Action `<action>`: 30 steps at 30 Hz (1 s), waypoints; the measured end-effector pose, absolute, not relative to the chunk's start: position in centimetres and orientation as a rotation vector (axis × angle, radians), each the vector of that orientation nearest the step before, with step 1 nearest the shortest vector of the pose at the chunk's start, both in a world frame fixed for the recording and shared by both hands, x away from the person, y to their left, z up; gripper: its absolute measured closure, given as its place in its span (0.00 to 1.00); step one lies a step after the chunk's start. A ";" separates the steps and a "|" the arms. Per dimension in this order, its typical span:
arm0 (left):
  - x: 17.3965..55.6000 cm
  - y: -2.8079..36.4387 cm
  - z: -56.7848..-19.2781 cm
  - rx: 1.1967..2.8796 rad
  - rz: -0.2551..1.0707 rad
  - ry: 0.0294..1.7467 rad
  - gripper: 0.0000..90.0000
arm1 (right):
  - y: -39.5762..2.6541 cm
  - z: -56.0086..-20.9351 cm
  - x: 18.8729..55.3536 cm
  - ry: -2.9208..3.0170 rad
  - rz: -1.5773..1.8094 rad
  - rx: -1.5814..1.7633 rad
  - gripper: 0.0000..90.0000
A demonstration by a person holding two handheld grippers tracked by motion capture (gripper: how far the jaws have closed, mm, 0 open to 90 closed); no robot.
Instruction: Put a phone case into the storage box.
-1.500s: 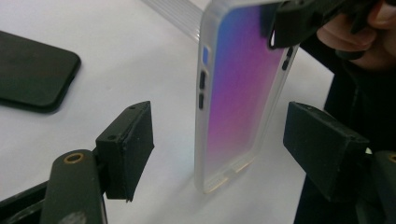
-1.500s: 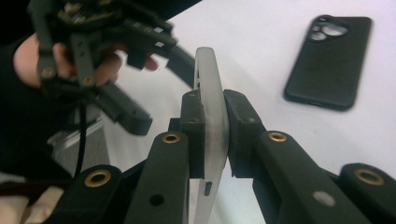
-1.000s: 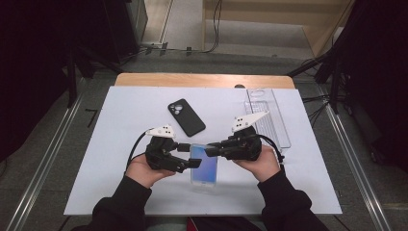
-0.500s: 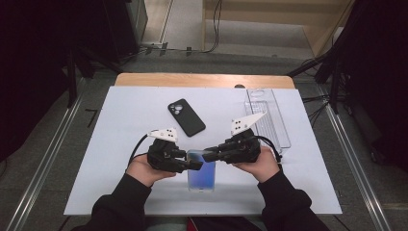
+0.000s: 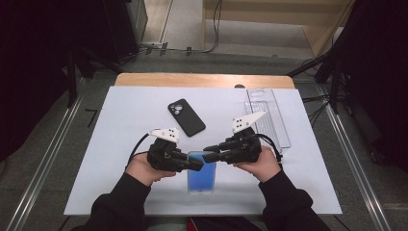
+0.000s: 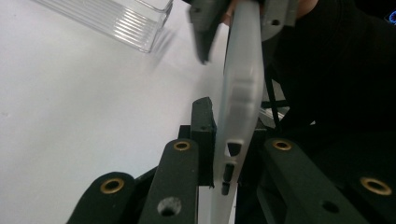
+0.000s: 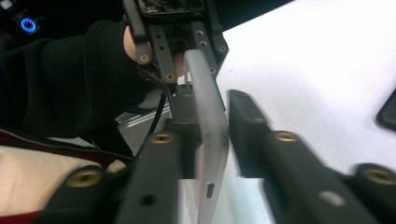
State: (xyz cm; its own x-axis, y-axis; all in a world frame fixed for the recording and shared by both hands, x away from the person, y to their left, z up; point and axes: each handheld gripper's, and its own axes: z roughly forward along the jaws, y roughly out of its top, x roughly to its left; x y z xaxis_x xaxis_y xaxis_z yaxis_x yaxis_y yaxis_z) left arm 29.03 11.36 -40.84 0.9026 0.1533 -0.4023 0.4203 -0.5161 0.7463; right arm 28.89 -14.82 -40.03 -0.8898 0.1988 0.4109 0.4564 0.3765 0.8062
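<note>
A phone with a blue screen (image 5: 201, 178) in a frosted case hangs above the white mat between both grippers. My left gripper (image 5: 195, 165) comes in from the left; its jaws have just been closing and now pinch the phone's edge (image 6: 240, 93). In the left gripper view its pads (image 6: 203, 116) press the case. My right gripper (image 5: 208, 153) reaches in from the right; its jaws have just been opening. In the right gripper view the phone (image 7: 208, 107) stands between those jaws (image 7: 214, 116) with a gap to the right pad (image 7: 243, 112).
A black phone (image 5: 186, 117) lies camera side up on the white mat (image 5: 120, 120) beyond the hands. A clear ribbed plastic tray (image 5: 267, 115) sits at the back right. The person's sleeves enter from the bottom edge.
The left jaws went from wide apart to closed on the blue phone's edge. The right jaws have parted a little from it. Both hands stayed where they were.
</note>
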 end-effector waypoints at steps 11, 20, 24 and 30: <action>29.2 11.7 -40.7 2.116 -0.314 0.512 0.91 | -15.5 -39.5 28.8 -2.375 -1.599 -0.674 0.51; 30.0 12.7 -40.6 2.062 -0.266 0.682 0.91 | -15.9 -39.7 28.6 -2.432 -1.699 -0.753 0.33; 30.2 13.0 -40.6 2.052 -0.223 0.763 0.90 | -15.9 -39.9 28.5 -2.455 -1.725 -0.823 0.26; 30.2 13.2 -40.5 2.040 -0.154 0.827 0.90 | -15.6 -40.4 28.4 -2.484 -1.688 -0.978 0.02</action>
State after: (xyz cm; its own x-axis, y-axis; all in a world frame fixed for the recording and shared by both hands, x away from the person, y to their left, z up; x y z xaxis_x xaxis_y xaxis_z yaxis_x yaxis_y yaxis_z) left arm 30.22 13.18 -40.52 0.7686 0.4958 -0.4043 0.6082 -0.3704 0.7020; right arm 28.41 -15.60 -40.37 -0.8082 0.4960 0.3175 0.4779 0.2373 0.8457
